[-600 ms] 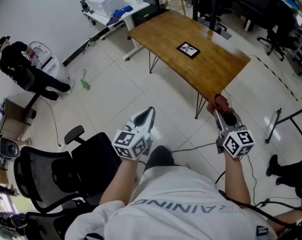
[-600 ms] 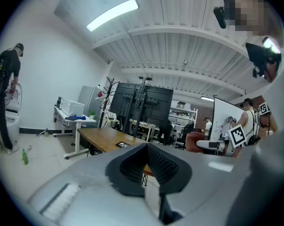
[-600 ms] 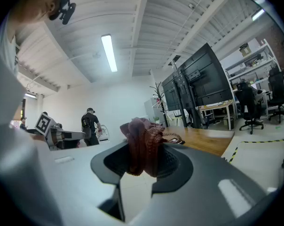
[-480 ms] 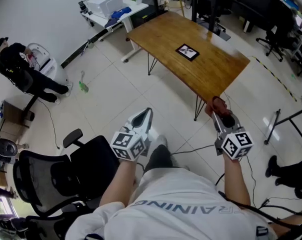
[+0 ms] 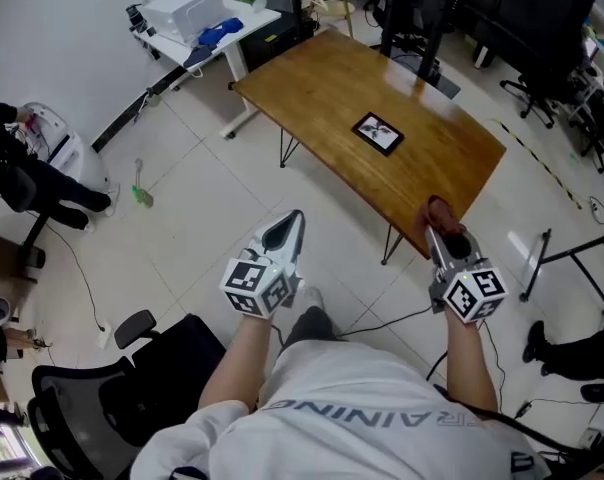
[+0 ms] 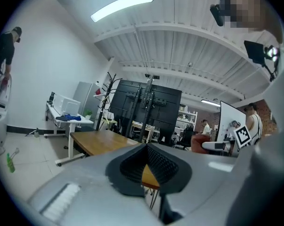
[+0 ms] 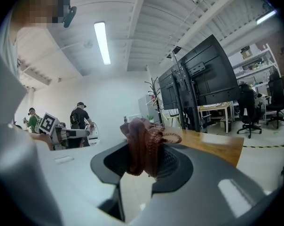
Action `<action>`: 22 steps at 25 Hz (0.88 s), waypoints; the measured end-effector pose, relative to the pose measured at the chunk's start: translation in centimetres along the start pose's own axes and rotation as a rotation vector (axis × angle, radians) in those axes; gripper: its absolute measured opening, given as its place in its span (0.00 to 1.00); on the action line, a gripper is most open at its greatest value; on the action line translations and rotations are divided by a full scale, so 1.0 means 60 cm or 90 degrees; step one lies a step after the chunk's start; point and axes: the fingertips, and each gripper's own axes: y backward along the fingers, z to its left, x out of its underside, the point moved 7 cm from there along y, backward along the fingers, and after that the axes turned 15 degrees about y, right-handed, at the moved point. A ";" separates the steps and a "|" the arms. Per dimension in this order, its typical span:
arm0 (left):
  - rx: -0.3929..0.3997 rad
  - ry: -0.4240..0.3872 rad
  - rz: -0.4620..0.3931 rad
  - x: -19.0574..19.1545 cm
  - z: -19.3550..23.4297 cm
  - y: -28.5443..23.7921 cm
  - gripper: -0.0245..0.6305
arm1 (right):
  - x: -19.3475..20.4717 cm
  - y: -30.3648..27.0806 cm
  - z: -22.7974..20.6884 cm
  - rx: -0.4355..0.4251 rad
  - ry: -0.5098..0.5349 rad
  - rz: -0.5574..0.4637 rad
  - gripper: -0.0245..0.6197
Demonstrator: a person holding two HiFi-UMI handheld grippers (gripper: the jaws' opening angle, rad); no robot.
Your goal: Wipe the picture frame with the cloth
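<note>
A small black picture frame (image 5: 378,133) lies flat near the middle of the wooden table (image 5: 312,78). My right gripper (image 5: 444,230) is shut on a bunched reddish-brown cloth (image 5: 437,208) and hangs just short of the table's near corner. In the right gripper view the cloth (image 7: 144,145) stands pinched between the jaws, with the table (image 7: 212,142) beyond it. My left gripper (image 5: 294,220) is over the floor, left of the table's near edge, shut with nothing in it. From the left gripper view the table (image 6: 97,140) shows ahead; the frame is hidden there.
A white desk with a printer (image 5: 197,13) stands at the back left. A black office chair (image 5: 132,388) is behind me at lower left. A person (image 5: 22,168) bends at the far left. A green bottle (image 5: 140,196) and cables lie on the floor. A black stand (image 5: 552,258) is at right.
I have stepped toward the table, so it and the frame sit nearer and more central. The black chair has dropped back to the lower left. Both grippers keep their pose.
</note>
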 end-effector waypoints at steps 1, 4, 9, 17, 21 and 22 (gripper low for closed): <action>0.002 0.002 0.005 -0.015 0.024 -0.015 0.04 | -0.006 -0.026 -0.002 0.006 -0.002 0.004 0.24; 0.013 0.002 0.021 -0.060 0.083 -0.058 0.04 | -0.026 -0.091 -0.010 0.025 -0.004 0.015 0.24; 0.031 -0.008 0.036 -0.107 0.154 -0.122 0.04 | -0.037 -0.179 -0.028 0.046 -0.010 0.021 0.24; 0.068 -0.001 0.069 -0.134 0.196 -0.234 0.04 | -0.049 -0.283 -0.083 0.051 -0.016 0.024 0.24; 0.089 -0.022 0.090 -0.149 0.209 -0.309 0.04 | -0.039 -0.333 -0.127 0.066 -0.033 0.012 0.24; 0.094 -0.029 0.095 -0.155 0.209 -0.332 0.04 | -0.039 -0.345 -0.142 0.070 -0.037 0.009 0.24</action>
